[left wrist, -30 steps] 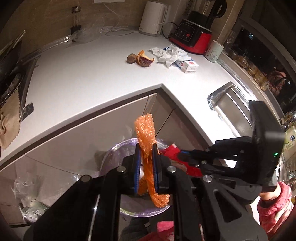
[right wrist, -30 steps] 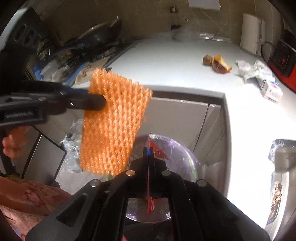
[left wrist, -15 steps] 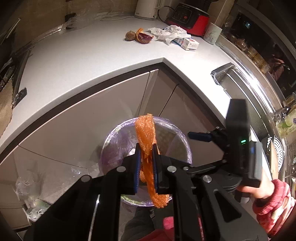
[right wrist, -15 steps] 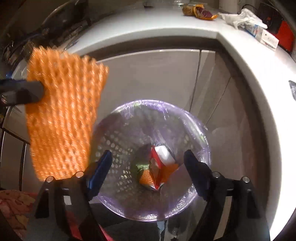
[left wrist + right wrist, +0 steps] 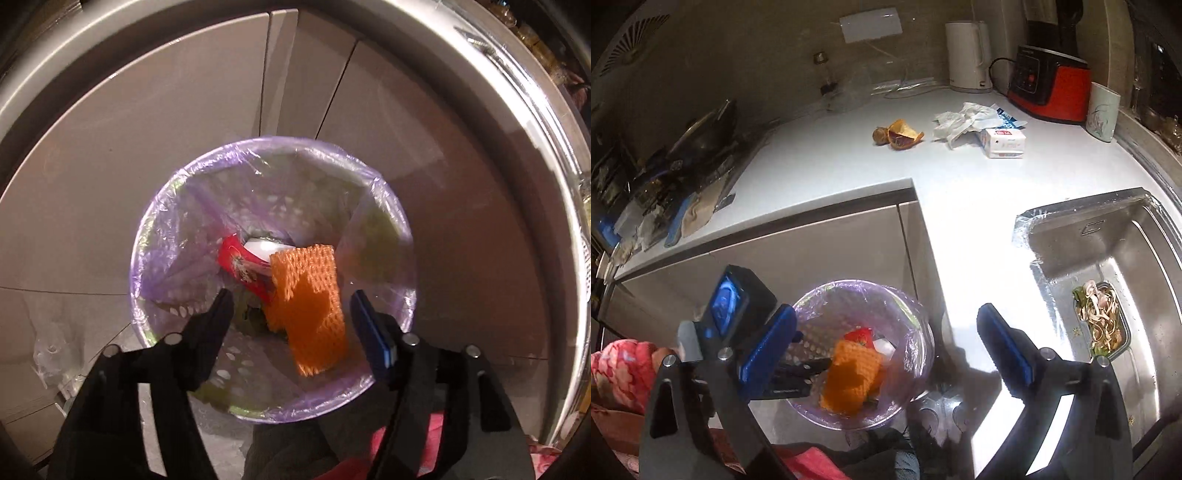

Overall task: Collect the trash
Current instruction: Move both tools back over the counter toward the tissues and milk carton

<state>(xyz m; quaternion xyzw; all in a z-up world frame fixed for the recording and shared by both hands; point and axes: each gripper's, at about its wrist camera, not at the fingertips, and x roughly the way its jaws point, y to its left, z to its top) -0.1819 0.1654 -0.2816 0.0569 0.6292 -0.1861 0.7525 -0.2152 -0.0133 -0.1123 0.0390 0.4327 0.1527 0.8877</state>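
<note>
A round bin with a purple liner stands on the floor by the cabinets; it also shows in the right wrist view. An orange foam net lies loose inside it on a red wrapper; the net also shows in the right wrist view. My left gripper is open and empty right over the bin. My right gripper is open and empty, higher up. On the counter lie a fruit peel, crumpled tissue and a small carton.
A white kettle, a red blender base and a cup stand at the back of the counter. A steel sink holding a food tray is at the right. Clutter fills the left counter end.
My left gripper opened over the bin and the orange net dropped in. My right gripper, open since dropping the red wrapper, lifted away and now faces the counter.
</note>
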